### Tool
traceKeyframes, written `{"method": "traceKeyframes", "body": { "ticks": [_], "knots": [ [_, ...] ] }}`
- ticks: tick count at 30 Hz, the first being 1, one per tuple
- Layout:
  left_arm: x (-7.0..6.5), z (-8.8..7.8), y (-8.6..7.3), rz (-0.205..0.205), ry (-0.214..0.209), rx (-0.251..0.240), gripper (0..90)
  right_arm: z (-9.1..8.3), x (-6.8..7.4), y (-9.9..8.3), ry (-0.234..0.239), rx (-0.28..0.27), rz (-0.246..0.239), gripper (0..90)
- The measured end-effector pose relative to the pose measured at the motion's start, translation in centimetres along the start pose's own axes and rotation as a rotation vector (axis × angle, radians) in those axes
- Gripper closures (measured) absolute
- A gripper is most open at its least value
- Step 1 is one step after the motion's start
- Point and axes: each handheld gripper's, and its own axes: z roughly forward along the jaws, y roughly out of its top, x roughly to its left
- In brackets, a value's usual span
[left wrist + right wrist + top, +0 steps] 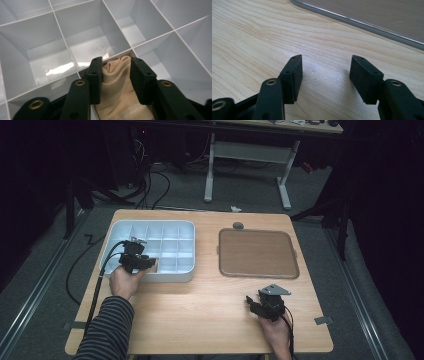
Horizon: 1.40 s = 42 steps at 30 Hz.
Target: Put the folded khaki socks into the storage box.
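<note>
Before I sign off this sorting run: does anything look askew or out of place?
Nothing stands out. A beige cloth sits bunched in one compartment of the white divided box, between the left gripper jaws. The brown tray lies square on the table.

The only writing that can be seen is on a beige cloth (117,95) at the bottom centre of the left gripper view. It is faint pale print running slantwise near the lower edge of the frame. One word in capitals looks like "WITHOUT", with a small round mark to its left and another line of print above it too blurred to read. The rest of that print is cut off or too faint. No letters, numbers, brand marks or signs can be read in the high view or in the right gripper view.
</note>
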Motion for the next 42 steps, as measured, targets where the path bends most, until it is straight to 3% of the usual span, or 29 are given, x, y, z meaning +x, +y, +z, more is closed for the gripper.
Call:
{"method": "traceKeyframes", "body": {
  "ticks": [15, 42],
  "knots": [
    [-0.1, -3.0, 0.1, -0.012, -0.021, -0.095, 49.4, 0.0, 0.0, 0.0, 0.000, 0.000, -0.002, 44.1],
    [-0.4, -6.3, -2.4, -0.021, -0.047, -0.146, 47.6, 0.0, 0.0, 0.0, 0.000, 0.000, -0.002, 44.1]
  ]
}}
